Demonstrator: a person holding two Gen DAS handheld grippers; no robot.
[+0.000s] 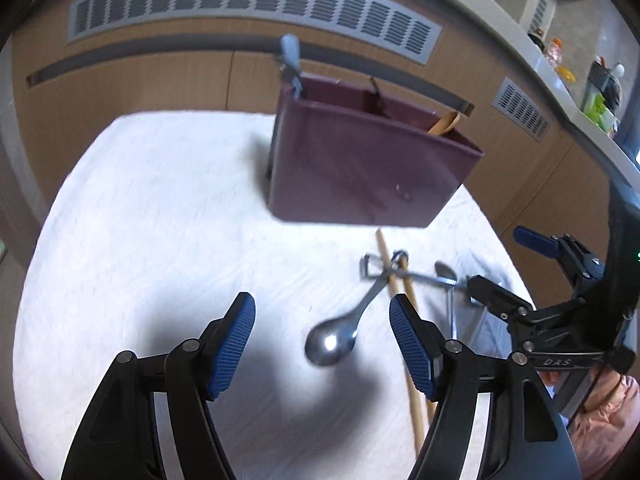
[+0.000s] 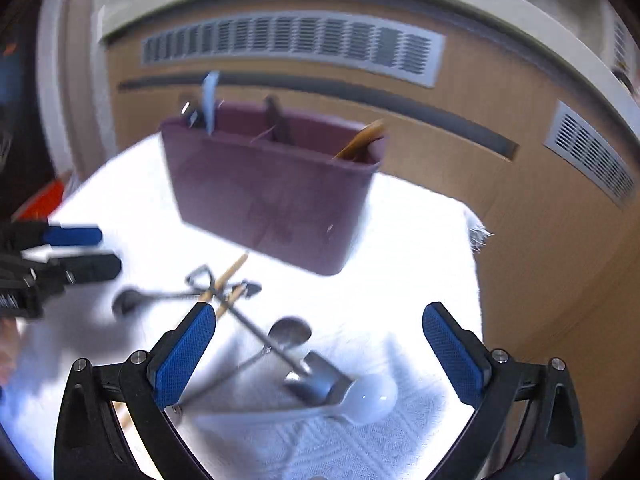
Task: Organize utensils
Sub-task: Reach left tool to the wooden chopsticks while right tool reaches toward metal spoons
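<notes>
A maroon utensil holder (image 1: 360,168) (image 2: 272,188) with compartments stands on the white cloth; it holds a blue-handled utensil (image 1: 291,58), a dark one and a wooden spoon (image 1: 443,124). Loose utensils lie crossed in front of it: a steel spoon (image 1: 332,344), wooden chopsticks (image 1: 408,320), more steel spoons (image 2: 290,334) and a white plastic spoon (image 2: 368,398). My left gripper (image 1: 322,344) is open above the steel spoon. My right gripper (image 2: 320,360) is open above the pile; it also shows in the left wrist view (image 1: 504,268).
The white cloth (image 1: 160,220) covers the table, its right edge (image 2: 476,232) near wooden cabinets with grey vents (image 1: 248,8). A counter with bottles (image 1: 560,56) lies at the far right. An orange object (image 2: 40,200) sits at the left.
</notes>
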